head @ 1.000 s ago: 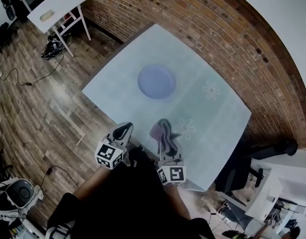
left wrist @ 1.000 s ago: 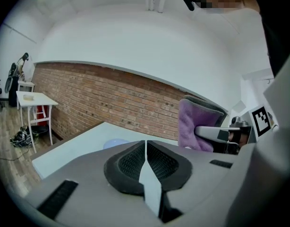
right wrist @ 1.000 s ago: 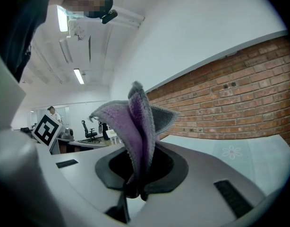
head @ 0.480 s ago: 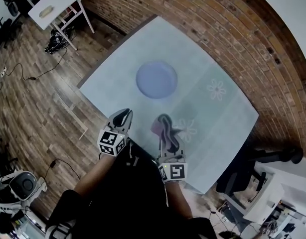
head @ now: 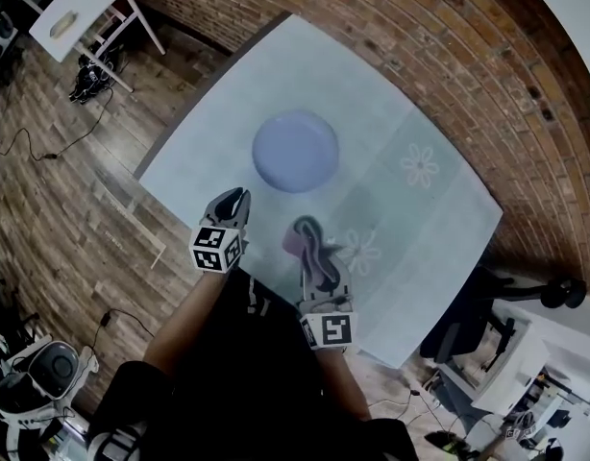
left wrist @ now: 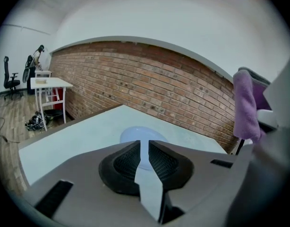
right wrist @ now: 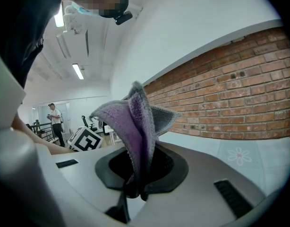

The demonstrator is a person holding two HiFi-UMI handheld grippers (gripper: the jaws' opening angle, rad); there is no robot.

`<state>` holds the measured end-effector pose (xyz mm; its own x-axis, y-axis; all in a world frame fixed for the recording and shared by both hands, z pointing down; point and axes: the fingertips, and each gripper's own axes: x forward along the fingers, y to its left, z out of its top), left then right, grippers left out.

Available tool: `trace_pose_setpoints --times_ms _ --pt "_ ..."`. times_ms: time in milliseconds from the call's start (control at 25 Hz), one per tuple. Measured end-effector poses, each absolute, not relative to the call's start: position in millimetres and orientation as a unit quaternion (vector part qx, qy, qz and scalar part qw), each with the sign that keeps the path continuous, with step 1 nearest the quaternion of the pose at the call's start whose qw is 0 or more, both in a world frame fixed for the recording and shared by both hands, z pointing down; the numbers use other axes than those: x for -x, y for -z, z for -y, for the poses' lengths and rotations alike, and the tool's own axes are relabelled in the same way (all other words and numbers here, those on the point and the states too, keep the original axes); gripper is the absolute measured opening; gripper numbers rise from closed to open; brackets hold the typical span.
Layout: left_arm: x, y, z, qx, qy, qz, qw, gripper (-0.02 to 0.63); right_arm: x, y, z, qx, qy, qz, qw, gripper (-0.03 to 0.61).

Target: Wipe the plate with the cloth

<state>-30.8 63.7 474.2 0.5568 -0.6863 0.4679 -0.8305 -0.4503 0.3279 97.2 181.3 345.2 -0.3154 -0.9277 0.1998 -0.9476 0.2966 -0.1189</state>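
Purple fuzzy cloth [right wrist: 138,126] stands bunched upright in the right gripper [right wrist: 138,174].

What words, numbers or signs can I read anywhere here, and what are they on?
No words, brands or numbers are readable anywhere.
Square black-and-white marker patterns, no letters: on the cubes of the left gripper and right gripper.
Flower drawings: printed on the table.

A red brick wall [head: 439,46] meets wood-plank floor [head: 55,200], with 1 small white table [head: 79,3] nearby.
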Motion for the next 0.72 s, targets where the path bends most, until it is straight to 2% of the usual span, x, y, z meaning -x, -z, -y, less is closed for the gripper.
trace_pose_setpoints --times_ms 80,160,200,720 --pt "27 -493 -50 -0.838 -0.147 0.444 0.282 0.045 -93 -353 -168 -0.581 -0.11 0.805 0.055 0.061" --pt "20 -510 -35 -0.837 -0.161 0.431 0.297 0.131 -90 -358 -154 -0.581 -0.112 0.804 0.057 0.061" --pt "18 -517 -29 -0.836 -0.167 0.427 0.303 0.143 -88 -360 -148 -0.581 -0.113 0.804 0.057 0.061" --pt "6 -619 34 -0.792 -0.232 0.418 0.381 0.161 -90 -402 -91 -0.596 -0.158 0.784 0.07 0.061"
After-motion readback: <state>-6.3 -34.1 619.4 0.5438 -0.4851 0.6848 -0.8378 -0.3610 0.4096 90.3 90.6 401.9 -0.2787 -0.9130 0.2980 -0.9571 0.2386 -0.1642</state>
